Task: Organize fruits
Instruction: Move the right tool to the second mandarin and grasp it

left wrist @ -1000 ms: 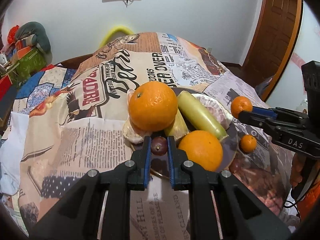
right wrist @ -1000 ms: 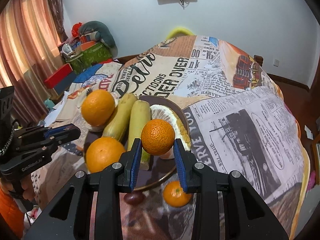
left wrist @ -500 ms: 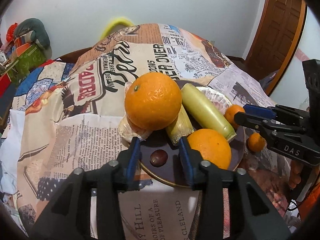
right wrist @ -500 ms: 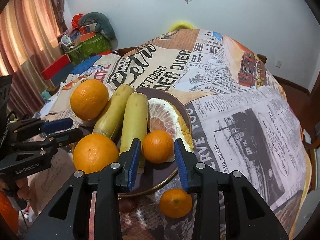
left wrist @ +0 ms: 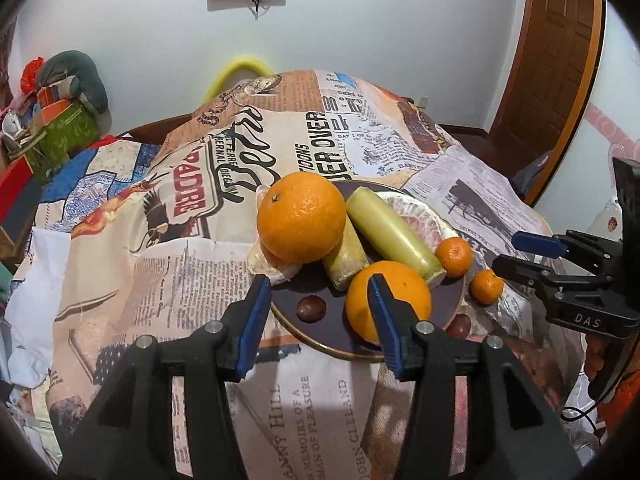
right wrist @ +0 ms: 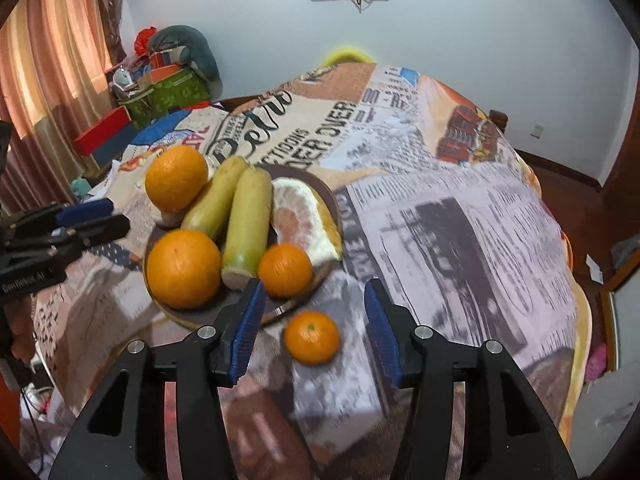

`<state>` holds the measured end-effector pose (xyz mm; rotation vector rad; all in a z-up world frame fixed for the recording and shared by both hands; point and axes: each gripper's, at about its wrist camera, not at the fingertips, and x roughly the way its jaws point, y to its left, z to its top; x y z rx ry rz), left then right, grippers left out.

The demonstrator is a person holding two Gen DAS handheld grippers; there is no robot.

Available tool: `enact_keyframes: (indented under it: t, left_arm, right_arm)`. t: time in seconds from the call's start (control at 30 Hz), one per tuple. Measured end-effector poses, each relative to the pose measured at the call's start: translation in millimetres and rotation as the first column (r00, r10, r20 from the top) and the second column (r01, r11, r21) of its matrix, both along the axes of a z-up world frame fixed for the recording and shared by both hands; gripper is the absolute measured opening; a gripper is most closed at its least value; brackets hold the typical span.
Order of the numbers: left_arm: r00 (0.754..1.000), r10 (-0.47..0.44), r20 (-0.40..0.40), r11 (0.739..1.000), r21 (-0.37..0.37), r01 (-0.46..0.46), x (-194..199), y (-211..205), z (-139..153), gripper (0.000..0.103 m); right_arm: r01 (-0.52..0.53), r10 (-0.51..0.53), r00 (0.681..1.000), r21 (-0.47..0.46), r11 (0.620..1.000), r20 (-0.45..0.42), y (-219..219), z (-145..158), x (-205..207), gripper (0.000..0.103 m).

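- Released since a second ago: chestnut (left wrist: pixel 310 309) and small mandarin (right wrist: pixel 285 269) now lie on the dark plate (left wrist: pixel 454 308).
- Left gripper (left wrist: pixel 316 312) and right gripper (right wrist: pixel 312 318) are opening, both empty.
- Second mandarin (right wrist: pixel 312 337) sits off-plate, lower centre.

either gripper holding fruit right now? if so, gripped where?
Nothing is held. The left gripper is opening over the chestnut on the plate; the right gripper is opening, a small orange lying loose on the cloth between its fingers.
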<state>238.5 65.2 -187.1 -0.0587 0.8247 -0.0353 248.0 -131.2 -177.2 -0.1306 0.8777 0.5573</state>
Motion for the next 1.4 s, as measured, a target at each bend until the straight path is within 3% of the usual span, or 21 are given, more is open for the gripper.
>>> enact_keyframes:
  t: [0.47,0.6,1.0,1.2,1.4]
  left_arm:
    - [0.998,-0.043,-0.037,0.999,-0.003,0.043,-6.3,-20.0,-12.6,0.050]
    - [0.998,-0.052,-0.037,0.999,-0.010,0.052,-5.6,-24.7,-11.8,0.050]
    - [0.985,-0.159,-0.072,0.986,-0.059,0.155,-18.6,-71.4,-9.3,0.050]
    - [0.970,-0.214,-0.116,0.976,-0.054,0.209,-25.1,-98.7,-19.3,0.041]
    - [0.963,-0.212,-0.166,0.977,-0.060,0.205,-16.0,-110.0,-36.6,0.027]
  right_arm:
    - [0.012,-0.009,0.994,0.020,1.000,-0.110,-2.2,-31.9,1.9,0.048]
    - [-0.002,0.004,0.992,0.019,1.000,-0.123,-0.2,-35.2,1.9,0.031]
    - [0.009,-0.007,0.999,0.040,0.999,-0.048,-22.1,-4.6,-30.4,0.031]
    - [0.018,-0.018,1.000,0.041,0.999,-0.007,-42.0,10.6,-45.9,0.031]
    - [0.031,-0.032,0.999,0.066,0.997,0.004,-53.3,13.4,-50.7,0.031]
